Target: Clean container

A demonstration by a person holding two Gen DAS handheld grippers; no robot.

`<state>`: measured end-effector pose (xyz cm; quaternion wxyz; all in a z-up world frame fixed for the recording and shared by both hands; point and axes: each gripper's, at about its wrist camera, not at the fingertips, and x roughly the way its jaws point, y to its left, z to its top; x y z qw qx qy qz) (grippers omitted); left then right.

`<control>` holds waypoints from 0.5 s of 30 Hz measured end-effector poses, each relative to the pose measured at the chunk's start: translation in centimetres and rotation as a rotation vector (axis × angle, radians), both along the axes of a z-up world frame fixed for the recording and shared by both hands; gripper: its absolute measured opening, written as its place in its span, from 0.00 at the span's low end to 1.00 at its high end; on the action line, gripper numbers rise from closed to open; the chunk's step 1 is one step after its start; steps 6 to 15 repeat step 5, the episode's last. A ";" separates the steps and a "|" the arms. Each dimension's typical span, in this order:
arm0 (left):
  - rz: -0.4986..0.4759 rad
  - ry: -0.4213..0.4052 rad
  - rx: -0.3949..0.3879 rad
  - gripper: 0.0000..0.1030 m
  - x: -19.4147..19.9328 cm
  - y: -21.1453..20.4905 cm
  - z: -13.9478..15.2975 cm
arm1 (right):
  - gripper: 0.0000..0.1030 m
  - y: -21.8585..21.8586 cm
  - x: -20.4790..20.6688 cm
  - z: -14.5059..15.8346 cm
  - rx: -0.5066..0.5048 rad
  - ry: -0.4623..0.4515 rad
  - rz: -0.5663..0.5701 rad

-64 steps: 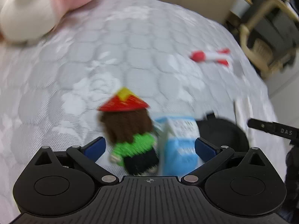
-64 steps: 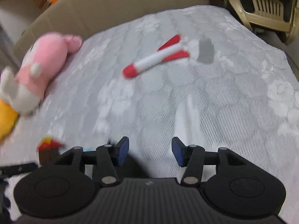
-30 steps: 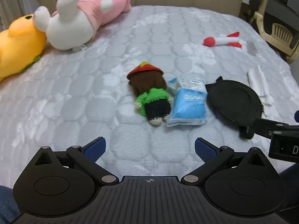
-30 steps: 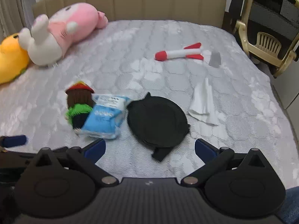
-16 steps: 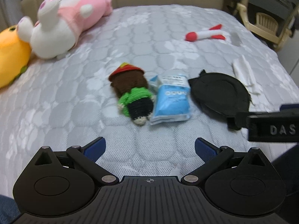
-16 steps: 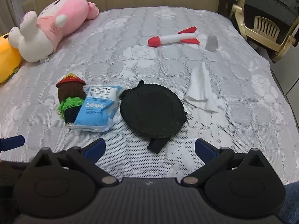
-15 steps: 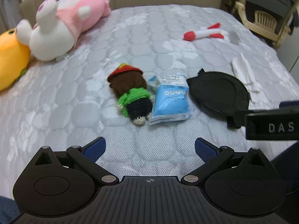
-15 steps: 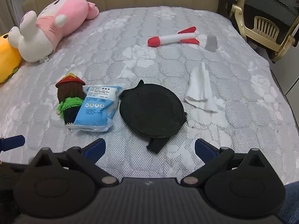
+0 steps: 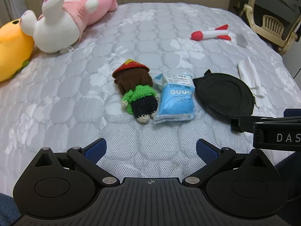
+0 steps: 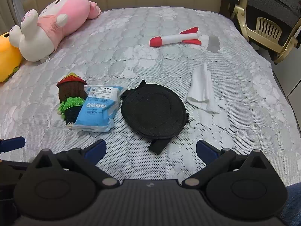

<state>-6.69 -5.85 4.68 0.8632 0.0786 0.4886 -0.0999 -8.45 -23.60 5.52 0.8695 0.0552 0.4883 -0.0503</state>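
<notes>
L hand-held gripper (image 9: 150,148): jaws wide, empty.
R hand-held gripper (image 10: 150,148): jaws wide, empty.
Black container (image 10: 153,111): flat, bed (image 10: 131,37) centre-front.
Tissue (image 10: 203,90): just right of container.

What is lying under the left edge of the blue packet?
The blue packet overlaps the crocheted doll: its edge covers part of the doll's side. The rest rests on the mattress. Anything fully beneath it is hidden.

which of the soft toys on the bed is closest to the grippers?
The small crocheted doll with the red hat and green top, lying beside the blue packet. The pink plush and yellow plush lie farther back.
</notes>
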 end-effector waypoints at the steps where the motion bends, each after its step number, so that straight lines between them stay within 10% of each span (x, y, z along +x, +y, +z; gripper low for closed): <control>1: -0.001 -0.001 0.002 1.00 -0.1 -0.1 0.0 | 1.00 0.0 0.0 0.0 -0.001 0.000 0.001; 15: -0.009 -0.048 0.002 1.00 -0.5 -0.1 0.4 | 1.00 0.2 0.0 0.1 -0.001 0.000 0.000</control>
